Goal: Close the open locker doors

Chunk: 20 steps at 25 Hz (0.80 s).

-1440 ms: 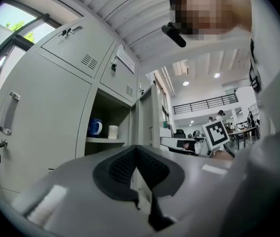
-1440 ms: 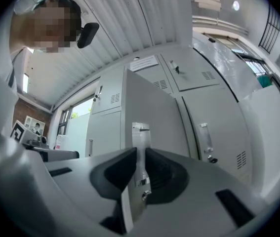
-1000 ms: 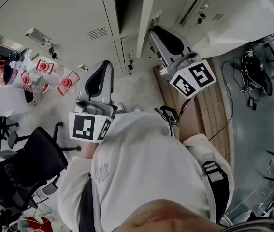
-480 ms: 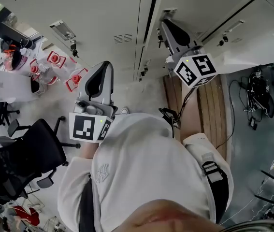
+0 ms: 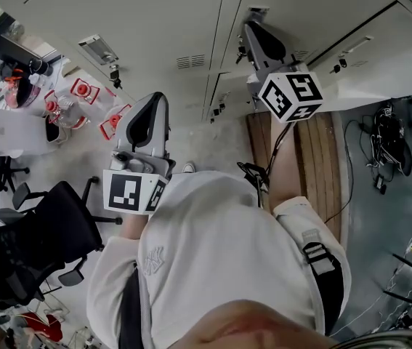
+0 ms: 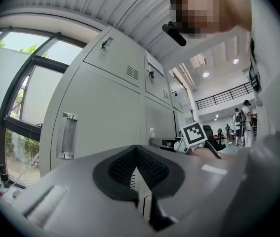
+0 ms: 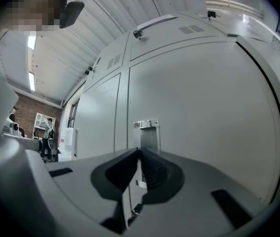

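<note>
We face the pale grey metal locker bank; its door looks shut, though the seam is hard to judge. The right gripper, clenched and empty, is near the door's recessed metal handle. The left gripper, farther from the lockers, is also clenched and empty.

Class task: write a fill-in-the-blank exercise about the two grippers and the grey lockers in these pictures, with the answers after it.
The left gripper has its jaws ___, with nothing between them. The right gripper, jaws likewise together, points at a grey metal locker door with a recessed silver ___. In the head view, a black office ___ stands at the left.
Answers: shut; handle; chair.
</note>
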Available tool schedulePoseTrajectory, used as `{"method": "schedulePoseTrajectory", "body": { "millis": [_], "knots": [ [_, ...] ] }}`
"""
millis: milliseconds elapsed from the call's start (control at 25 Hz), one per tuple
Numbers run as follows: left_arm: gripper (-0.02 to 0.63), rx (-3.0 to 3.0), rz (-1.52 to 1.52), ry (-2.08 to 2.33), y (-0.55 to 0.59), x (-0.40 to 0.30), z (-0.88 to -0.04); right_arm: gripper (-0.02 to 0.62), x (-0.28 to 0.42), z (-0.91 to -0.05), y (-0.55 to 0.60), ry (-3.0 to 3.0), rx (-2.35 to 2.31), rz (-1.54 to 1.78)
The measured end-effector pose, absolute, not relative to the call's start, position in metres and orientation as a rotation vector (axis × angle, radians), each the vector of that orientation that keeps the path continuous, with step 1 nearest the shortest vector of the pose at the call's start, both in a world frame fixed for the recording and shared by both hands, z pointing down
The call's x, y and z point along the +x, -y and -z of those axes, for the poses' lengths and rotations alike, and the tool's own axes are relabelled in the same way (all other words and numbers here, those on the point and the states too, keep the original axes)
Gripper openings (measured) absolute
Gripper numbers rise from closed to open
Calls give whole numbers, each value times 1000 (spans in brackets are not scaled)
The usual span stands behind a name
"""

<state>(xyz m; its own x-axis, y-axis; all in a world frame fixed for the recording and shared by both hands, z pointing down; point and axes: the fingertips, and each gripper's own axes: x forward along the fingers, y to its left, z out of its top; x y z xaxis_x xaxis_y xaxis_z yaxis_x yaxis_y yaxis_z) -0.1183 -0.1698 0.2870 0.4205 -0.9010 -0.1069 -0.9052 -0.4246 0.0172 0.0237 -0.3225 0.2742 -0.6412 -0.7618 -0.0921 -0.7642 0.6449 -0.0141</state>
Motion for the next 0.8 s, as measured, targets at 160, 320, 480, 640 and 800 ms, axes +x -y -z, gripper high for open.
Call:
{"method": "schedulePoseTrajectory", "body": {
  "millis": [160,320,480,640,800],
  "knots": [
    [-15,-2628,-156,-1642,169,-115,-288,26,24,-276,323,-2746,-1350,-44],
    [-15,-2638,-158,-1625,165,-112,-286,26,28,-270,316,-2704,-1471,-113],
    [-15,-2657,-160,-1594,158,-103,-285,26,41,-252,280,-2653,-1512,-243],
    [-15,-2690,-170,-1541,150,-85,-285,21,49,-249,221,-2673,-1445,-278],
    [-15,-2729,-168,-1480,137,-59,-290,17,63,-274,171,-2694,-1411,-150]
  ]
}}
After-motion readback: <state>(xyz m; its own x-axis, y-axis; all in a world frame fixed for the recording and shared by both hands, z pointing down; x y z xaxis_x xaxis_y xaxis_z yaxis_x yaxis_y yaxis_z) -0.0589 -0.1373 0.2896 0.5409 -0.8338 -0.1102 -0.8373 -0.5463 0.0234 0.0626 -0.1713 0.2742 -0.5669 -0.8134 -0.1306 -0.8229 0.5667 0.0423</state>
